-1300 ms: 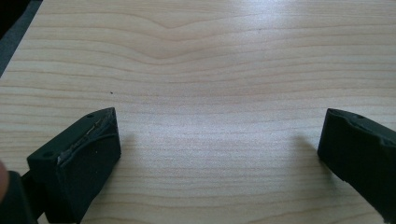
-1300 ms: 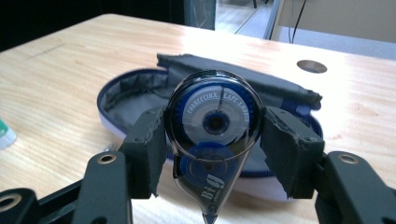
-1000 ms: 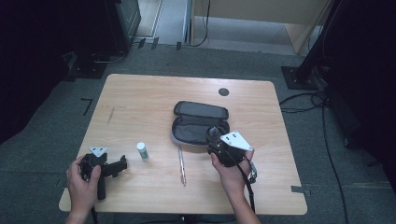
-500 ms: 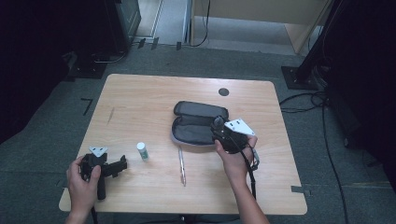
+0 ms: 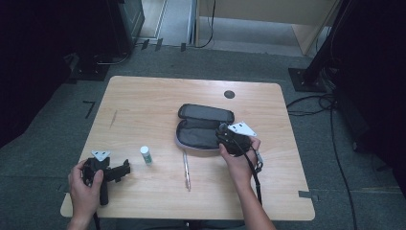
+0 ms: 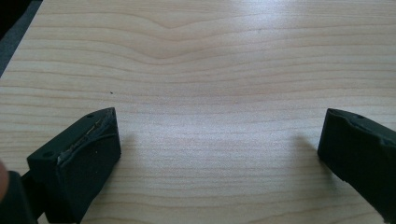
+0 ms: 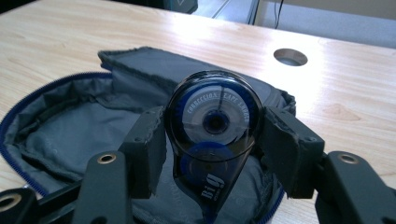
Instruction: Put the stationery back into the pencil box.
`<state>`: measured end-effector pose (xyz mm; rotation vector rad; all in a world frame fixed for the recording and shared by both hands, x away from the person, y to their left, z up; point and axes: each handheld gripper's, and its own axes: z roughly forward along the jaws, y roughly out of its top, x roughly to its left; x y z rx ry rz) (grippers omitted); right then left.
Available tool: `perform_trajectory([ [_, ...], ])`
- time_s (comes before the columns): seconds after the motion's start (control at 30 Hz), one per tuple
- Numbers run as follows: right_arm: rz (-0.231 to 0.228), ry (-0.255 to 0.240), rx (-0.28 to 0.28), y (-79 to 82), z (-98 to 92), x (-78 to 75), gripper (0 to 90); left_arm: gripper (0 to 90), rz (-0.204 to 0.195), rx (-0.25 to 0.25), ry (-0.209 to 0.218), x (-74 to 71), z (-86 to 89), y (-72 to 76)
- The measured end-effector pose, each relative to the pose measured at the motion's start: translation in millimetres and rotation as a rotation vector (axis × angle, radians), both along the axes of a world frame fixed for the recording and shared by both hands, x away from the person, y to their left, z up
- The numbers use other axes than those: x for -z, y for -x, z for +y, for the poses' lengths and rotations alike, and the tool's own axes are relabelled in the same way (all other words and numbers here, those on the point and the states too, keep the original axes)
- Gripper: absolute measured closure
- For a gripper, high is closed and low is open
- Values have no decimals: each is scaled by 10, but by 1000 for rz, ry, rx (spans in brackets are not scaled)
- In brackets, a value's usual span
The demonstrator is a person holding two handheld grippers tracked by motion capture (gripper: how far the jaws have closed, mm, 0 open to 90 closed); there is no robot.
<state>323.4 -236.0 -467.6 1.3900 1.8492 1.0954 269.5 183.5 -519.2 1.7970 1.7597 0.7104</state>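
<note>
Since the earlier frames the right gripper has advanced over the open pencil case, its jaws clamped on the correction tape dispenser. Lower it fully into the grey lining before releasing, clear of the zipper edge. The left gripper rests on the table, jaws spread, empty.

A small white bottle stands upright on the wooden counter, just right of the left hand-held gripper. A silver pen lies between the two hand-held grippers, nearer the right one. Beyond the right one, a round dark grommet hole sits in the counter.
</note>
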Motion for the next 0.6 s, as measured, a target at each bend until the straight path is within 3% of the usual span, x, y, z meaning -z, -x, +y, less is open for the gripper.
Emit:
perform_trajectory([
  [0.17,23,2,-10,-70,22,49,417,0,2,1,-2,-1,2,1],
  [0.6,170,29,-68,-298,171,182,416,0,2,1,-1,-1,2,1],
])
